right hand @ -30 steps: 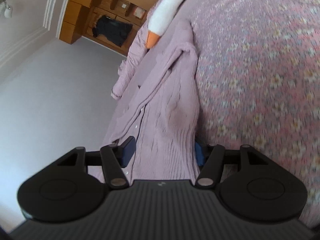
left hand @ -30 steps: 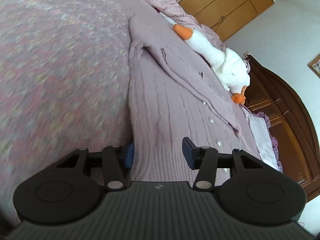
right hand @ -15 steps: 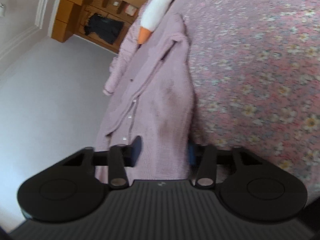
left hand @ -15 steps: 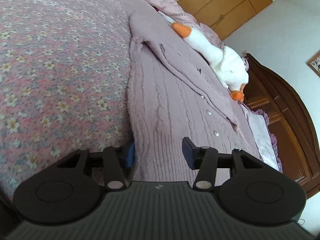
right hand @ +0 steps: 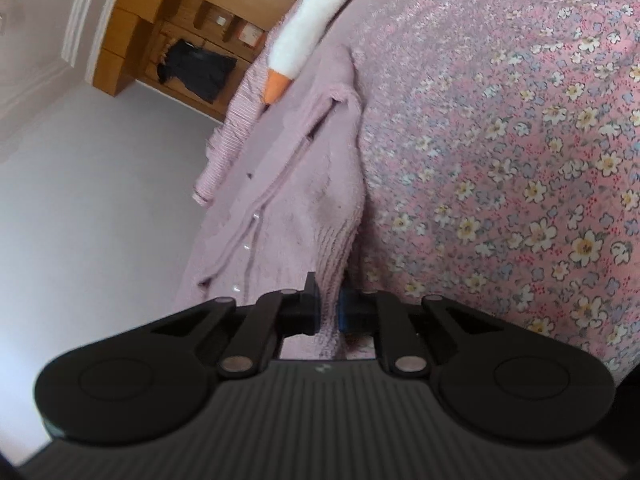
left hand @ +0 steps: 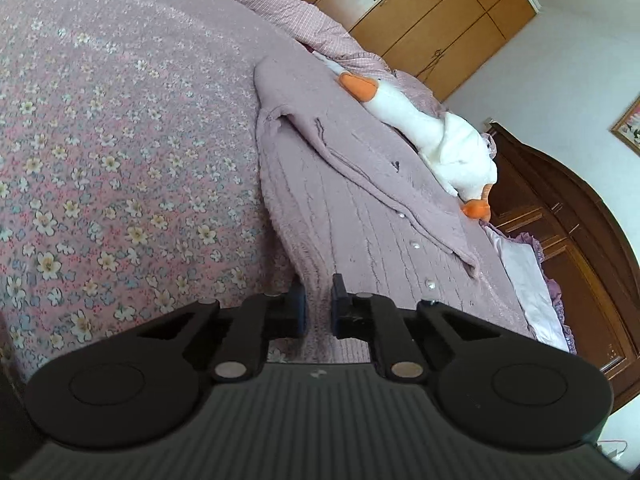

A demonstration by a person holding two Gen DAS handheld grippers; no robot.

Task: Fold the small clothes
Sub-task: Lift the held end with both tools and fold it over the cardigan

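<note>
A lilac knitted cardigan (left hand: 360,208) lies lengthwise on the floral bedspread (left hand: 100,152), its ribbed hem nearest my cameras and its collar at the far end. One front panel is laid across the body, and a row of small pale buttons (left hand: 414,245) runs along the placket.

My left gripper (left hand: 318,312) is clenched on the near hem of the cardigan, a ridge of knit pinched between its two fingers, close to the garment's left edge. My right gripper (right hand: 328,312) likewise grasps a pinch of the ribbed hem, here beside the garment's right edge, with the fabric bunching upward from the fingers.

A white plush goose (left hand: 432,140) with an orange bill and orange feet lies just beyond the cardigan on its far right side, touching or nearly touching it. A pink checked cover (left hand: 288,4) lies past the goose. Wooden wardrobes (left hand: 432,20) stand against the far wall, and a dark wooden headboard (left hand: 580,248) lies to the right.
</note>
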